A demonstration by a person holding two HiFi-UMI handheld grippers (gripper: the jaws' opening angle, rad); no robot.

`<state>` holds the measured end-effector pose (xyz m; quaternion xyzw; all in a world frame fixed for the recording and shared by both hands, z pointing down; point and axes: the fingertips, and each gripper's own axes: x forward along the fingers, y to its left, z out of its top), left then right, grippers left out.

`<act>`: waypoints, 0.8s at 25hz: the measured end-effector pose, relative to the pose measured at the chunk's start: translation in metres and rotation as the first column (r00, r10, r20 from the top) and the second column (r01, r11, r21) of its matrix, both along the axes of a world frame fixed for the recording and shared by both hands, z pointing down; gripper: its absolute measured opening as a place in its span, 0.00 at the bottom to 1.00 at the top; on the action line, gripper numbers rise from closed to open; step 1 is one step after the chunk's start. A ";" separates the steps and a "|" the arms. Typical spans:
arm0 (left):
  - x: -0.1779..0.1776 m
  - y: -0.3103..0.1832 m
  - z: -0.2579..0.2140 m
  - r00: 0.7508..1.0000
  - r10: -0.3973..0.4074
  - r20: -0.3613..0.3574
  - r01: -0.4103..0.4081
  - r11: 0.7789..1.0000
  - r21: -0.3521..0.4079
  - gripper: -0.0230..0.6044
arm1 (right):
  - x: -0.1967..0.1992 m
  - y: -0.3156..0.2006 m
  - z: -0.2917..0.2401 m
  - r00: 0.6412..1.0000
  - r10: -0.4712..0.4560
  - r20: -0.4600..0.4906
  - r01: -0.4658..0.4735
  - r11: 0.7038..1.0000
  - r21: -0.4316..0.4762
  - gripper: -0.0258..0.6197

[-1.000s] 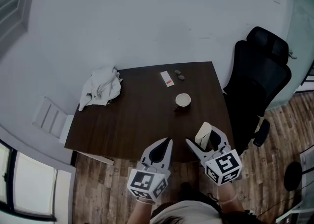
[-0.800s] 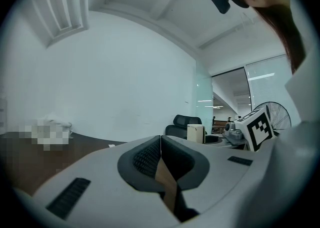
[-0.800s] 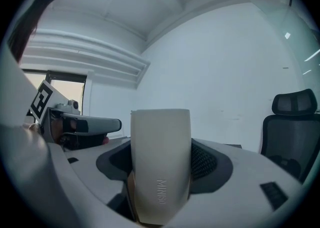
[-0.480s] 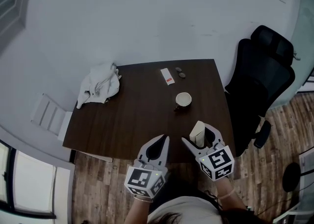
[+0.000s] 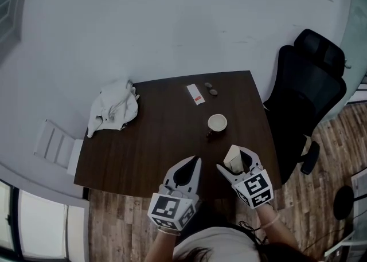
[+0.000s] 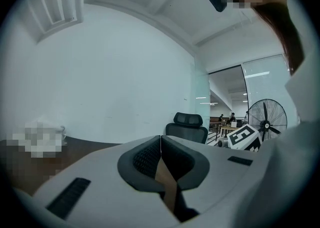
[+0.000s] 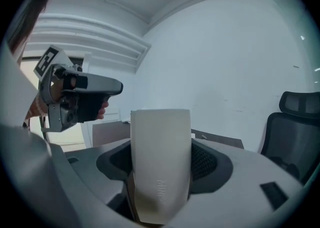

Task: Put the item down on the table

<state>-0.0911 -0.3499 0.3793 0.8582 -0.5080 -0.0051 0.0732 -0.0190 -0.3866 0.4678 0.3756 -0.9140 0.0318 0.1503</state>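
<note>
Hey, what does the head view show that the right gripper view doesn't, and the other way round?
Only the head view: the top of the dark table, with a cup, a crumpled white cloth and a small white packet on it.
Only the right gripper view: faint embossed lettering low on the white item, and the jaws pressing on its two sides.
Both: the right gripper shut on that item, the left gripper, and the black office chair.
</note>
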 end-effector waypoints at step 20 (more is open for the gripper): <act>-0.035 -0.059 0.011 0.997 0.072 0.009 -0.072 0.997 -0.026 0.07 | -0.028 -0.037 0.106 0.972 -0.084 -0.219 0.057 0.991 -0.124 0.53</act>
